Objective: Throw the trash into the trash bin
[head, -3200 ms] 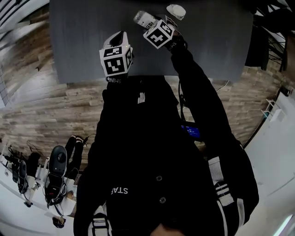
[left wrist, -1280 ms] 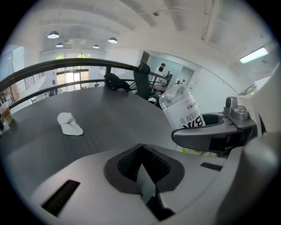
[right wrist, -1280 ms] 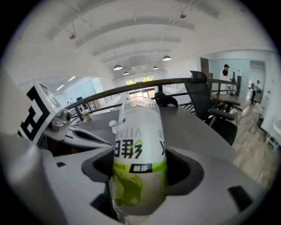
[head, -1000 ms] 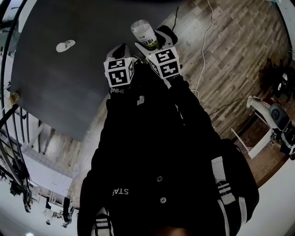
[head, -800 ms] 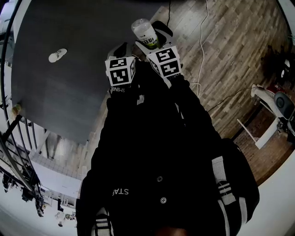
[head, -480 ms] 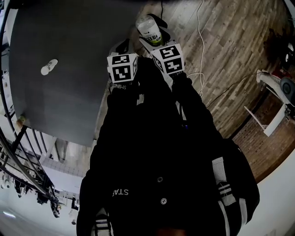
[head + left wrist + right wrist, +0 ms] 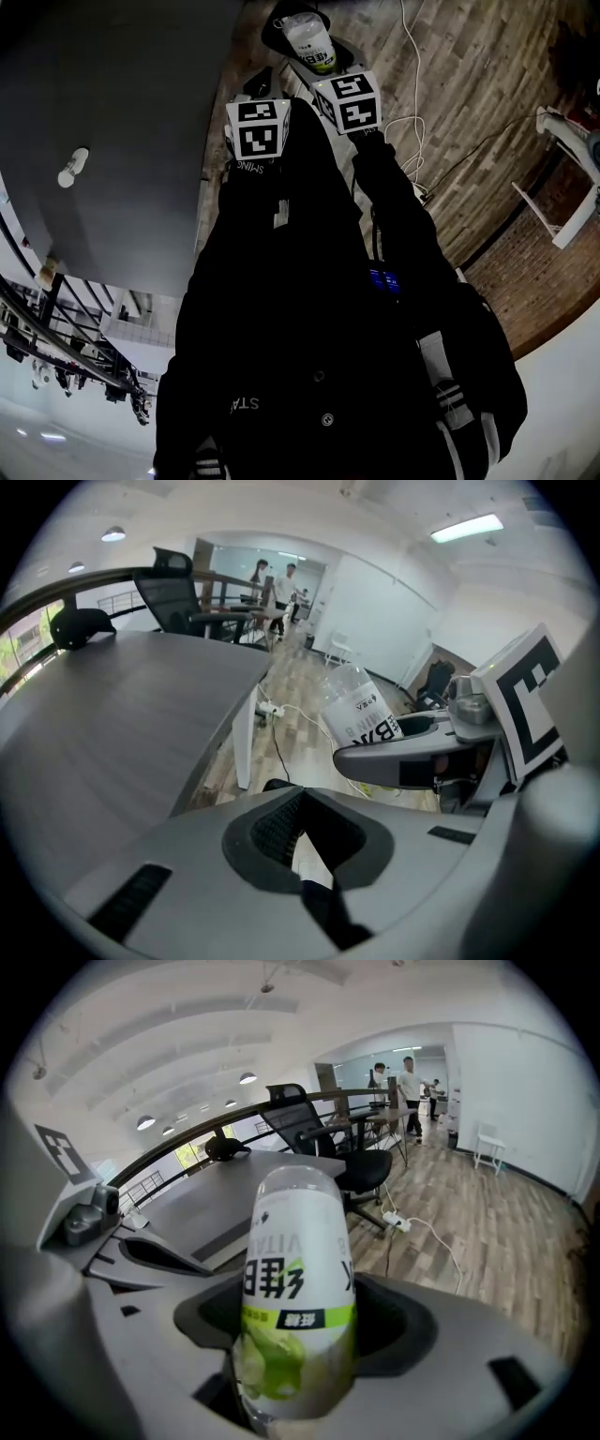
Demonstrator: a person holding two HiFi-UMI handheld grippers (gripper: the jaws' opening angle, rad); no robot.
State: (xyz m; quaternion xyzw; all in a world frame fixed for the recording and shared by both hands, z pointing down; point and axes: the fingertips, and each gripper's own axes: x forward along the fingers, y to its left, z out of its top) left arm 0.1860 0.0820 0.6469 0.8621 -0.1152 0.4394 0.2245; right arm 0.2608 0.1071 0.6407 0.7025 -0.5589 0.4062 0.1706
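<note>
Your right gripper (image 7: pixel 296 1368): jaws clamped on lower part of clear bottle (image 7: pixel 298 1269) with green label, rest sticking out past jaws. You hold bottle over wooden floor (image 7: pixel 459 103), just right of grey table (image 7: pixel 122 103) edge, far side of scene. Dark round object (image 7: pixel 281 28) on floor just beyond bottle; cannot tell what it is. Your left gripper (image 7: pixel 300 829): jaws closed together, nothing between, just left of right gripper. Small white item (image 7: pixel 72 167) lies on table, well apart to left. White cable (image 7: pixel 409 122) runs across floor at right.
</note>
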